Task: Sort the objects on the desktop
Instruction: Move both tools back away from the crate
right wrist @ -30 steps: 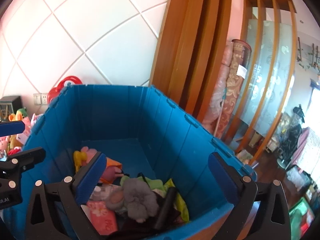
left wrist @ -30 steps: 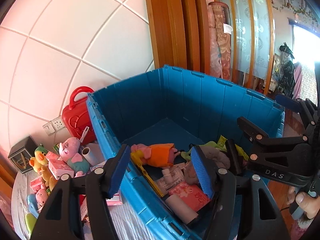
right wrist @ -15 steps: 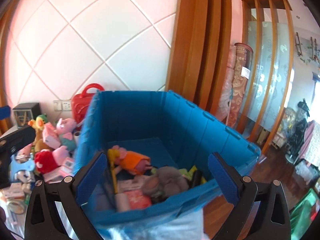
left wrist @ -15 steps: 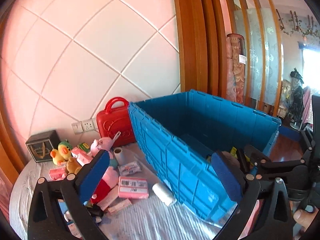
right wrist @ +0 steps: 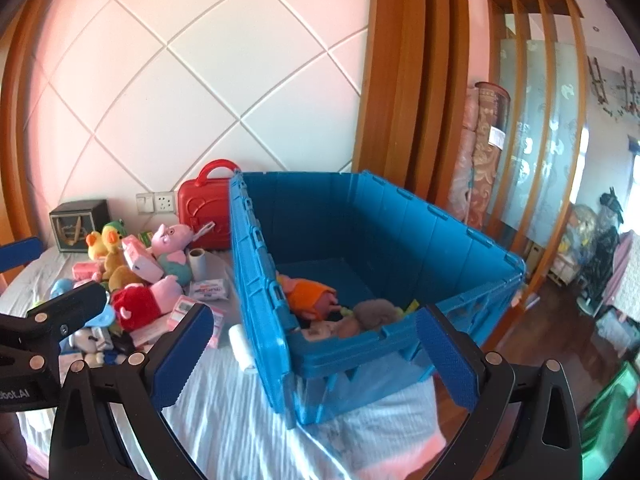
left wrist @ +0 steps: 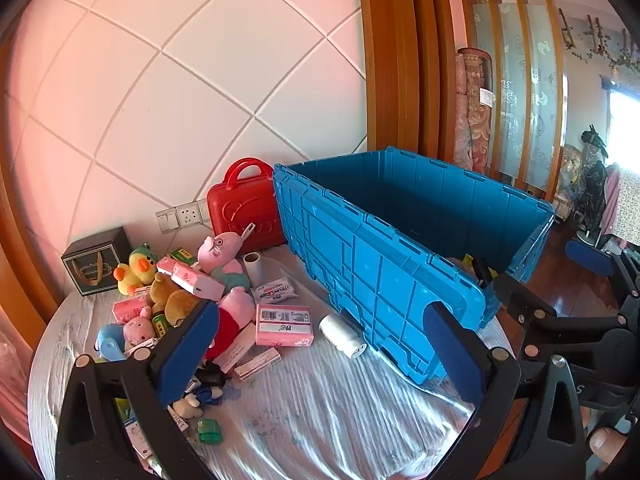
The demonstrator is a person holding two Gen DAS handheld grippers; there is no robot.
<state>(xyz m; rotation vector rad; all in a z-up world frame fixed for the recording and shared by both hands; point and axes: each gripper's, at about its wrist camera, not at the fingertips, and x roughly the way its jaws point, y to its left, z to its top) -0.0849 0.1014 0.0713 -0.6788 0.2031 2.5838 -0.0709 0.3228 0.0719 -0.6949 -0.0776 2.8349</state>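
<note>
A: Crate (left wrist: 384,280) stands blue and lidless on the cloth-covered table (left wrist: 320,412), its long side wall facing the left wrist view. The left gripper (left wrist: 320,352) has its jaws spread wide with nothing between them; they have just been opening.

B: The right wrist view looks over the rim instead. Inside the crate (right wrist: 360,208) lie an orange plush (right wrist: 310,296), a grey plush (right wrist: 374,312) and some small packets, which the left view barely shows.

A: The left view gives the pile better. A pink box (left wrist: 284,325) lies flat near the crate wall, a white bottle (left wrist: 342,335) on its side just beside that wall, a green tin (left wrist: 210,431) near the bottom edge.

B: I get the bottle (right wrist: 243,343) only partly, behind the crate corner. The right gripper (right wrist: 312,356) is wide too, empty, its fingers framing the near crate end.

A: A pink pig (left wrist: 222,248) sits up top, a yellow duck (left wrist: 134,270) left of it, a red case (left wrist: 248,208) against the wall touching the crate.

B: Same pig (right wrist: 172,240) here, plus a red-dressed pig (right wrist: 144,300) lying in front. The other gripper pokes in at my left edge.

A: And yours shows at my right edge, with a fingertip (left wrist: 602,442) below it.
</note>
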